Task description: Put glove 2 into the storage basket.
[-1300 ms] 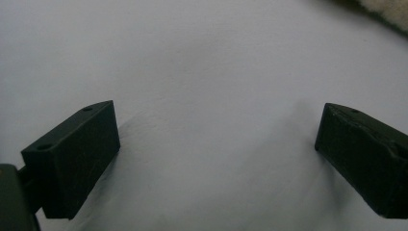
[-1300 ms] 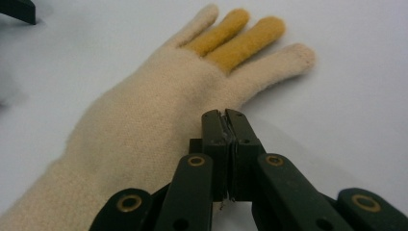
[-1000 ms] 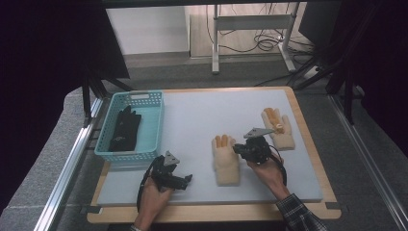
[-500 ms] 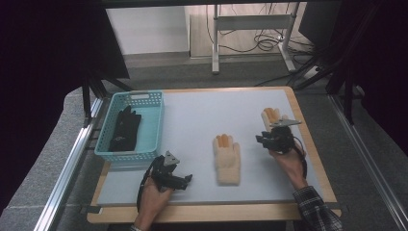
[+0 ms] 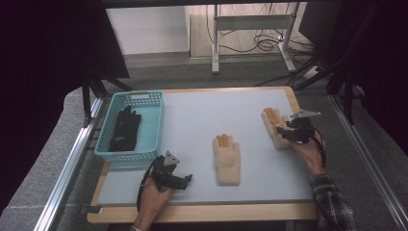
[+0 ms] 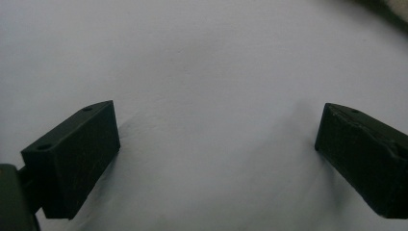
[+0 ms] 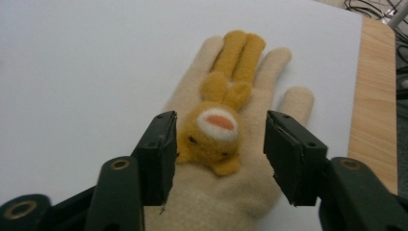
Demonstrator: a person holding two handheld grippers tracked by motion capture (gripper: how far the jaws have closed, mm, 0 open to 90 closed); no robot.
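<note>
Two cream gloves with orange patches lie on the pale mat (image 5: 211,108): one in the middle (image 5: 226,155), one at the right (image 5: 270,118). My right gripper (image 5: 284,132) hovers over the right glove's wrist end. In the right gripper view its jaws (image 7: 219,144) have just been opening. They stand apart on either side of the orange animal face (image 7: 216,127) sewn on the glove (image 7: 190,94), and the pads do not press on it. My left gripper (image 5: 185,179) rests near the front left, open over bare mat (image 6: 216,144).
A teal basket (image 5: 151,127) at the left holds a black glove (image 5: 124,129). The wooden table edge (image 5: 202,211) frames the mat. Metal rails run along both sides, and a desk frame with cables stands beyond the far edge.
My right gripper has moved rightward from beside the middle glove to the right glove, and its jaws look wider. The left gripper has kept still.
</note>
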